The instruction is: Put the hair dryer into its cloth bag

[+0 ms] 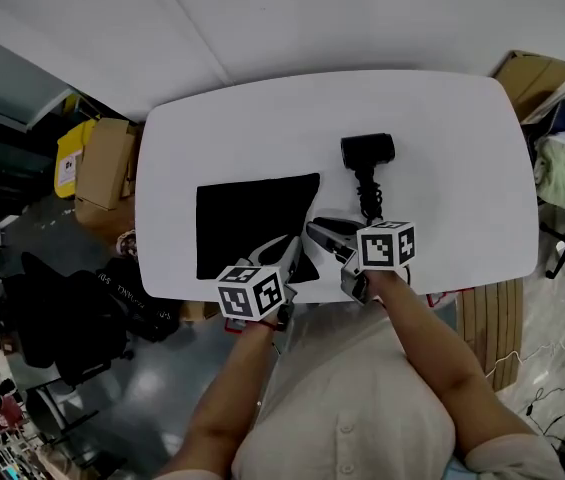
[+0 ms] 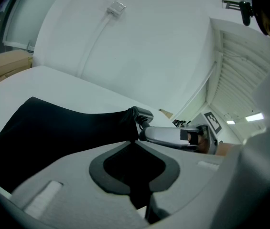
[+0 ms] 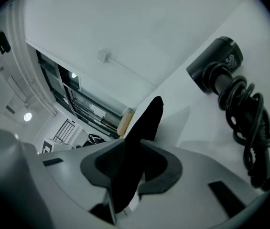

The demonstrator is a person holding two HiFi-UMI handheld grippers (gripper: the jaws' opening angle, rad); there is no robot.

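The black cloth bag [image 1: 247, 218] lies flat on the white table [image 1: 452, 178], and its near right corner is lifted. My left gripper [image 1: 290, 260] is shut on that corner's edge; the left gripper view shows black cloth [image 2: 53, 128] running into the left gripper [image 2: 135, 149]. My right gripper [image 1: 320, 234] comes in from the right and pinches the same edge, and in its own view the right gripper [image 3: 127, 163] has a fold of the bag [image 3: 146, 120] standing up between its jaws. The black hair dryer [image 1: 367, 151] [image 3: 216, 61] lies beyond, its coiled cord [image 1: 369, 200] [image 3: 249, 128] trailing toward me.
Cardboard boxes [image 1: 102, 163] and a yellow container [image 1: 70, 158] stand on the floor left of the table. Another box [image 1: 534, 76] sits at the far right, with a wooden pallet [image 1: 492, 328] on the near right. The table's front edge runs just under both grippers.
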